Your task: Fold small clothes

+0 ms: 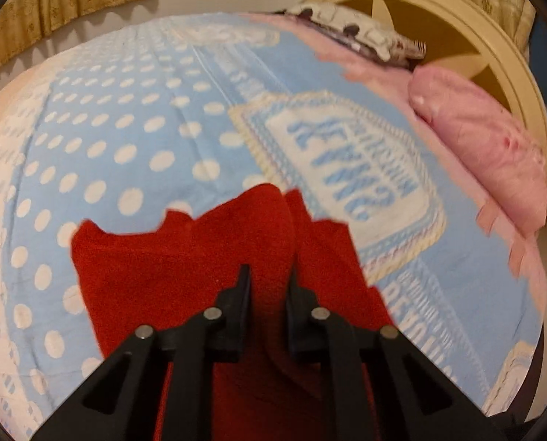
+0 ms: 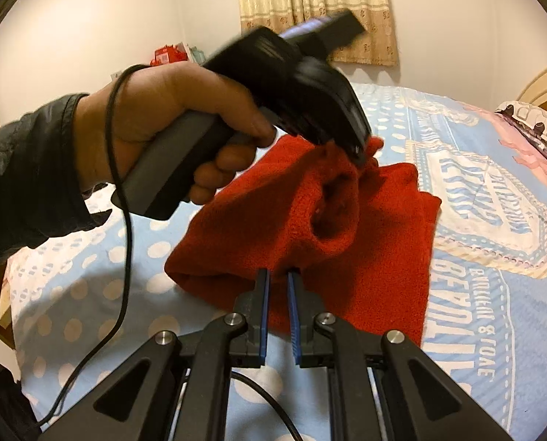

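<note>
Red garment [image 2: 347, 220] pinched by both grippers' fingers [image 2: 261, 286] above blue dotted bedspread [image 1: 126, 128].

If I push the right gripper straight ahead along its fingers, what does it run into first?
Nothing new: the right gripper is already shut on the near edge of the red garment. Going on would bunch that fabric down into the blue dotted bedspread beneath it. The left gripper grips the garment further back.

Both grippers are matte black linkage arms with round silver pins at the joints. The right gripper [image 2: 278, 275] has blue pads on its fingers. The left gripper [image 2: 361, 154] has a grey pistol handle and a thin black cable [image 2: 126, 220]. The person's sleeve [image 2: 23, 176] is dark and a bit shiny.
</note>
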